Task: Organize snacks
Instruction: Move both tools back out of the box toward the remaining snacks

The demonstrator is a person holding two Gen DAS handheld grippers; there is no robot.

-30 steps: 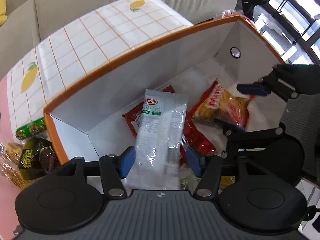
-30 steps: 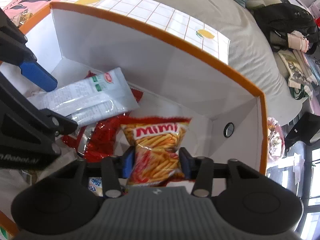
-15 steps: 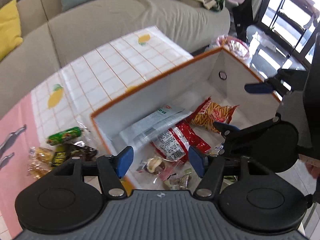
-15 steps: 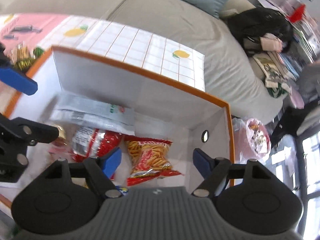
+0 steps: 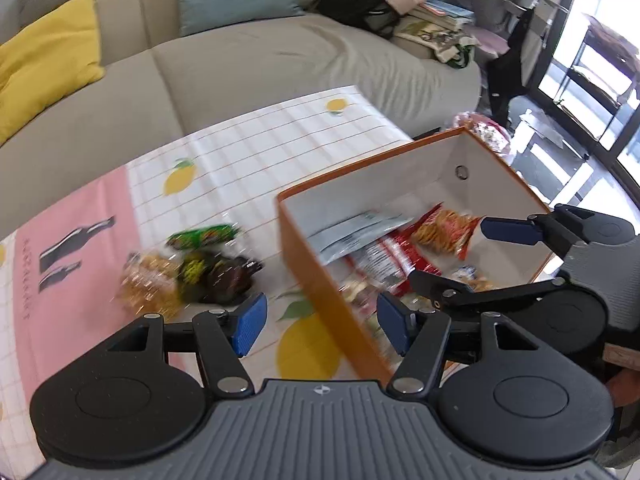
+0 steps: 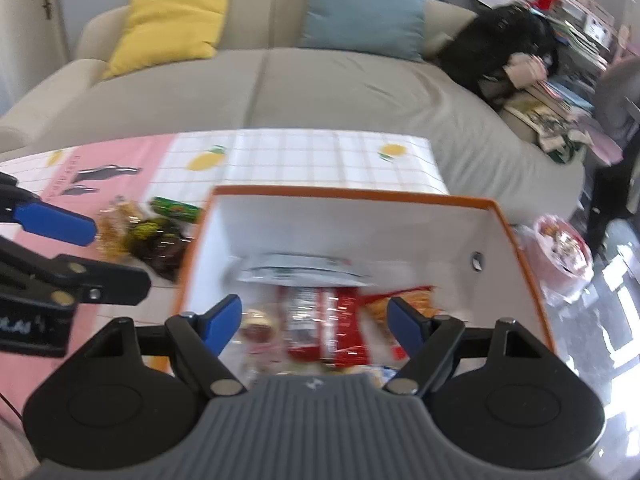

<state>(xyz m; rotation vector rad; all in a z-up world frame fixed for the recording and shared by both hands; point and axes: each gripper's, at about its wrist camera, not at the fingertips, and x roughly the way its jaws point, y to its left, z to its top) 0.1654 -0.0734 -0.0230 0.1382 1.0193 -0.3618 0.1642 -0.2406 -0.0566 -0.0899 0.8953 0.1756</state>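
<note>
An orange box (image 5: 320,280) (image 6: 516,240) with white inside walls stands on the table. Inside it lie a white packet (image 5: 356,232) (image 6: 304,272), a red packet (image 5: 384,260) (image 6: 324,320) and a bag of fries snacks (image 5: 444,232) (image 6: 412,300). My left gripper (image 5: 322,316) hangs open and empty above the box's left wall. My right gripper (image 6: 314,312) is open and empty over the box's near part. Left of the box lie loose snacks: a green packet (image 5: 204,236) (image 6: 176,210), a dark packet (image 5: 224,276) (image 6: 160,244) and a clear yellowish bag (image 5: 148,284) (image 6: 114,232).
The table carries a lemon-print checked cloth (image 5: 280,140) with a pink section (image 5: 80,240). Behind it runs a beige sofa (image 6: 320,80) with a yellow cushion (image 6: 172,20) and a teal one (image 6: 360,8). A pink plastic bag (image 6: 564,256) sits on the floor right of the box.
Both grippers let go of their packets, the white one and the fries bag, which now lie in the box. Both opened, rose and drew back; the left view swung toward the loose snacks.
</note>
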